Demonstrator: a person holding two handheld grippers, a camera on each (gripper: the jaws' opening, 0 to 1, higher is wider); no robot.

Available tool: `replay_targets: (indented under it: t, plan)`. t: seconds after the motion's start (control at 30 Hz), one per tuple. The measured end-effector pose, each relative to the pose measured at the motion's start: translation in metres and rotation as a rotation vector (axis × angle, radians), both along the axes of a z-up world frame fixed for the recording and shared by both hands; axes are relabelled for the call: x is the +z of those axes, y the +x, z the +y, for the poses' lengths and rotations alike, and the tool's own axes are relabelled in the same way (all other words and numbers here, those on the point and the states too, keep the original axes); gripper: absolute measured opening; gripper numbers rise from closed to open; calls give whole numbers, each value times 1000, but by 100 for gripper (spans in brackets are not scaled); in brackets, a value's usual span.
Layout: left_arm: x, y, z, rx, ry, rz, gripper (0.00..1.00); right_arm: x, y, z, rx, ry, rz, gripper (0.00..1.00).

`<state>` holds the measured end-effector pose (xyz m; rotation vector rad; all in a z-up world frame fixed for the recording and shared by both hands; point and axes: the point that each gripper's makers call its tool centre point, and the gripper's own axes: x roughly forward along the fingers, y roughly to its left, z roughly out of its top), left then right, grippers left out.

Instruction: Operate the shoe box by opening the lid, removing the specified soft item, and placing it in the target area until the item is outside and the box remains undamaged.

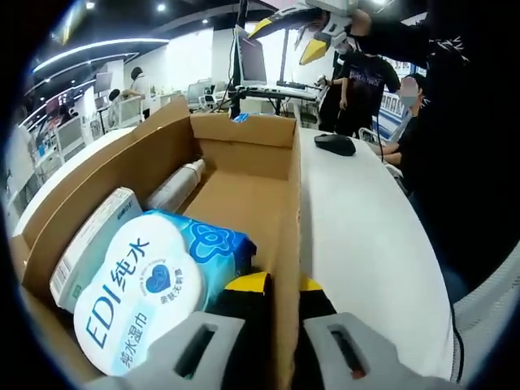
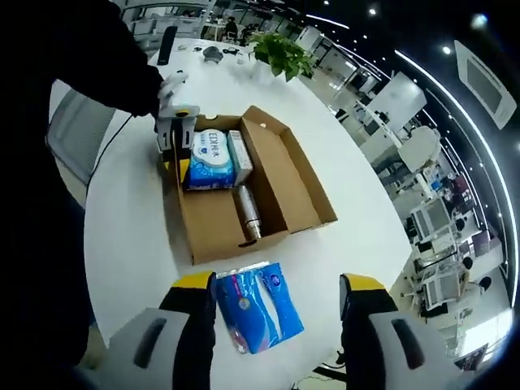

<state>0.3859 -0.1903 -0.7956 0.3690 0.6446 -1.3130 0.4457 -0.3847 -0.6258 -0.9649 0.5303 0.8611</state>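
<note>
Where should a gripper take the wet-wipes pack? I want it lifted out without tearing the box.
Grip the wipes pack across its short width, coming from above: it lies flat, face up, with the box wall and a carton tight along its long sides.

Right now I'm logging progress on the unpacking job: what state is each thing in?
shoe box: lid open, on the table
wet wipes pack: inside the box
metal bottle: lying in the box
blue tissue pack: outside, on the table
left tool: straddling the box wall
right tool: open
</note>
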Motion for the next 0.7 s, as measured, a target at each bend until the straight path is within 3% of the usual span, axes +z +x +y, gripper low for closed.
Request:
replay_targets:
  t: [0.4, 0.7]
  plan:
    - [1, -2, -2, 4, 13, 5, 2, -9, -2, 20, 17, 32, -18, 56]
    - [0, -2, 0, -5, 13, -16, 2, -28, 5, 55, 30, 16, -47, 49]
